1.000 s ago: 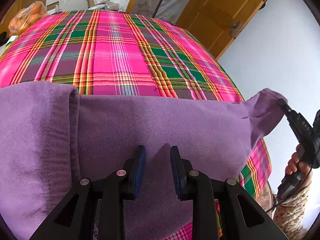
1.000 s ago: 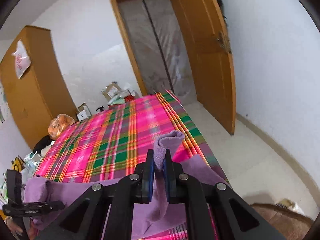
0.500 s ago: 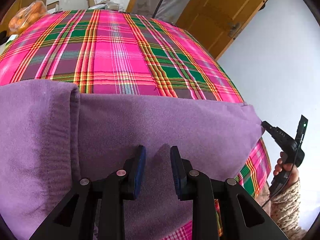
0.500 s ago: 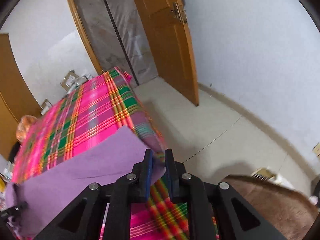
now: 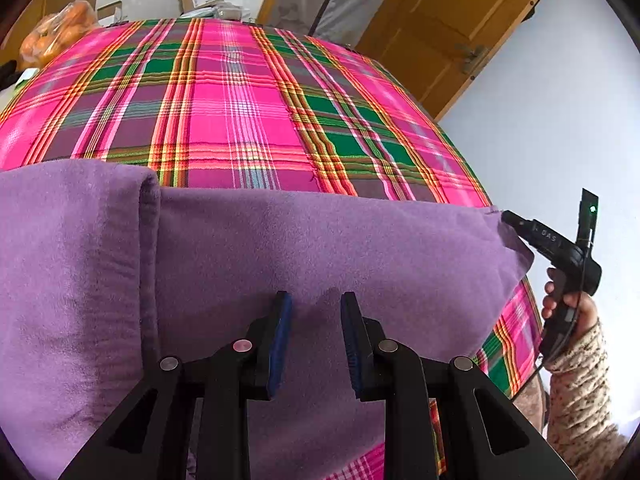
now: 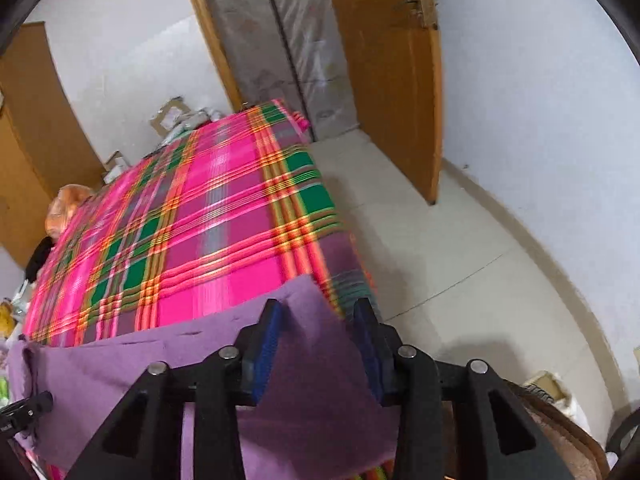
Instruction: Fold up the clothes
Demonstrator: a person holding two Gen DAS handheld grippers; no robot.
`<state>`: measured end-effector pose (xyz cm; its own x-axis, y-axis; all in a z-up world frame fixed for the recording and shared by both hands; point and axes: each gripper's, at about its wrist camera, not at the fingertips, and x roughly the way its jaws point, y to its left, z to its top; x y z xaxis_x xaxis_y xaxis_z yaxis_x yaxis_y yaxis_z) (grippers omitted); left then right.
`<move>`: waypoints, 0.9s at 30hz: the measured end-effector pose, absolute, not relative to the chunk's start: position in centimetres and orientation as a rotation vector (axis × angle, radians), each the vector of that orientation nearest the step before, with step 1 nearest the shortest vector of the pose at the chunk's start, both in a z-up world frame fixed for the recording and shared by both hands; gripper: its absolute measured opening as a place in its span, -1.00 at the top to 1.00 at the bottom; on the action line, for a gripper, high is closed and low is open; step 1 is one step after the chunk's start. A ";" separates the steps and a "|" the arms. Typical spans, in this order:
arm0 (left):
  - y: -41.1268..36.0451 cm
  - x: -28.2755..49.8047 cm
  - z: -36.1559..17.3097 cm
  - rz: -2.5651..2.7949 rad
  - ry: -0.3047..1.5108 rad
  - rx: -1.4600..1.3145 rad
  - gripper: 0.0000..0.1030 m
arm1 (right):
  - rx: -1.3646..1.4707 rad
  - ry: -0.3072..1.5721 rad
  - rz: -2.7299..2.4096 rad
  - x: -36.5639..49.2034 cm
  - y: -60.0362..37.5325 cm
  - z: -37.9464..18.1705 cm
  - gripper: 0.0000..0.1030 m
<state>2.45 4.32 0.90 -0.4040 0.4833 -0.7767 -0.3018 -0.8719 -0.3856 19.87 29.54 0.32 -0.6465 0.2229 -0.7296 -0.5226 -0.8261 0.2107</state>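
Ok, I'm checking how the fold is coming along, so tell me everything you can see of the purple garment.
The purple garment looks like soft, fuzzy fleece, plain with no print. It lies spread flat across the near end of the pink plaid bedspread, with a folded-over layer forming a thick rolled edge on its left. Its right corner reaches the bed's edge. The left gripper sits over it with jaws apart; the right gripper is open around the corner.
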 end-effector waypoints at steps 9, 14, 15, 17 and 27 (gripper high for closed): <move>4.3 2.3 0.9 2.287 -0.258 -1.357 0.49 | -0.922 0.419 2.472 18.7 28.9 2.4 0.91; 4.4 2.4 0.9 2.296 -0.255 -1.358 0.49 | -1.021 0.413 2.419 17.3 29.5 0.9 0.88; 4.4 2.4 0.9 2.298 -0.254 -1.358 0.49 | -1.025 0.418 2.409 17.4 29.7 0.9 0.81; 4.5 2.4 0.9 2.300 -0.252 -1.358 0.49 | -1.029 0.404 2.365 17.7 30.0 0.7 0.77; 4.6 2.6 0.9 2.319 -0.241 -1.352 0.49 | -0.845 0.667 2.375 25.1 31.3 1.9 0.23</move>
<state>2.56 4.64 0.93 -0.4232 0.4567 -0.7826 -0.2862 -0.8869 -0.3628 25.10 31.25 1.94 -0.6652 0.3094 -0.6795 -0.6181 -0.7388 0.2687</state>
